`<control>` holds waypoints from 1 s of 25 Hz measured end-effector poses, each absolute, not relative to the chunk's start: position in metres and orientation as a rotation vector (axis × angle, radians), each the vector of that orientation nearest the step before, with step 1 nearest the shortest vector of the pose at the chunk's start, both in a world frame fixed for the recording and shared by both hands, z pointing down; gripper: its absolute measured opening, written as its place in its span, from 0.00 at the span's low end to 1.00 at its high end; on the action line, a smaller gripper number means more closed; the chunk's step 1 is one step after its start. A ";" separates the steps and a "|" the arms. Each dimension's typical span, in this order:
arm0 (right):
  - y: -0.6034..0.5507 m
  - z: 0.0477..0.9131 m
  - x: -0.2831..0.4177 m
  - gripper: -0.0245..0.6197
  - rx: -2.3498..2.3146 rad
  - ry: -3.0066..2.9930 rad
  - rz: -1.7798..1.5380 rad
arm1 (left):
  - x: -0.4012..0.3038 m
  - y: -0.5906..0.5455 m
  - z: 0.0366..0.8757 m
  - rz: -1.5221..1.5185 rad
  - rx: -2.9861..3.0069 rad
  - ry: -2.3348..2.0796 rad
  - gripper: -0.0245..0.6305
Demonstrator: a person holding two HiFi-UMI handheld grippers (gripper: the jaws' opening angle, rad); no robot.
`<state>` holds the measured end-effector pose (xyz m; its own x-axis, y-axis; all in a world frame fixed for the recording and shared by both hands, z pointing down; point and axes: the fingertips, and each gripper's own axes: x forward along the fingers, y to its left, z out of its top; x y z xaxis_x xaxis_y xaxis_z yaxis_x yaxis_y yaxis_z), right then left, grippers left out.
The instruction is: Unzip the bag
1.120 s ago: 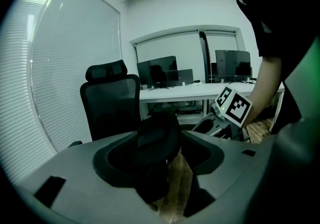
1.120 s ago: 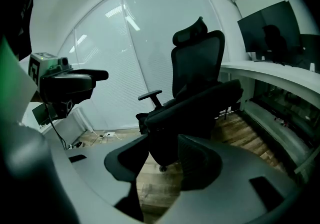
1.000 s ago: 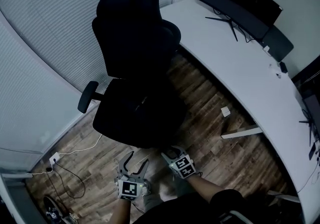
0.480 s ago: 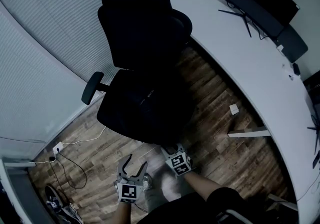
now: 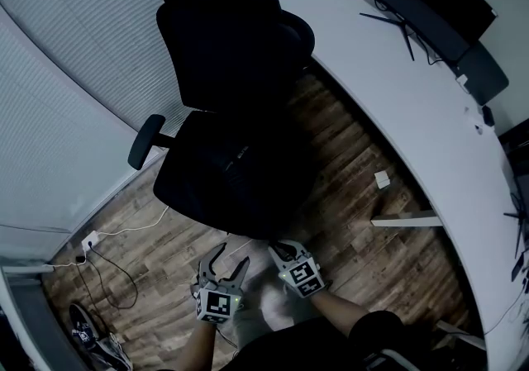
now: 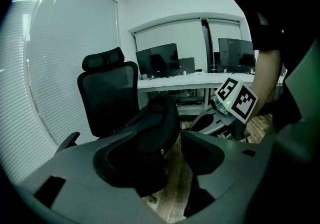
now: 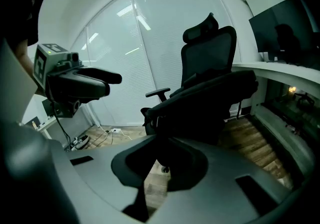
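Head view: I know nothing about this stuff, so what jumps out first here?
The big black mesh-backed office chair fills the middle, on a wooden floor beside a long curved white desk at the right. At the bottom edge are two grey handheld grippers with square-marker cubes: the left gripper has its jaws apart, and the right gripper has just been closing its jaws, with nothing seen between them.

Wood-plank floor point(image 5: 351, 159), smooth white desk point(image 5: 388, 72)
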<state>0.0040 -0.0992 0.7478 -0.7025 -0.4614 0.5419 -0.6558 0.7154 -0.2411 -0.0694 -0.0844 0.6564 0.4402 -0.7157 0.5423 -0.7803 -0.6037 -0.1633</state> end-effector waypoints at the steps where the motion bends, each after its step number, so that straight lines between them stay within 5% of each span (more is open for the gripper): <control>1: -0.098 0.744 0.007 0.14 0.854 -2.484 0.594 | -0.066 -0.088 0.658 0.891 2.580 -1.329 0.45; 25: -0.101 0.695 0.006 0.12 0.676 -2.634 0.888 | -0.020 -0.119 0.730 1.485 2.895 -0.991 0.45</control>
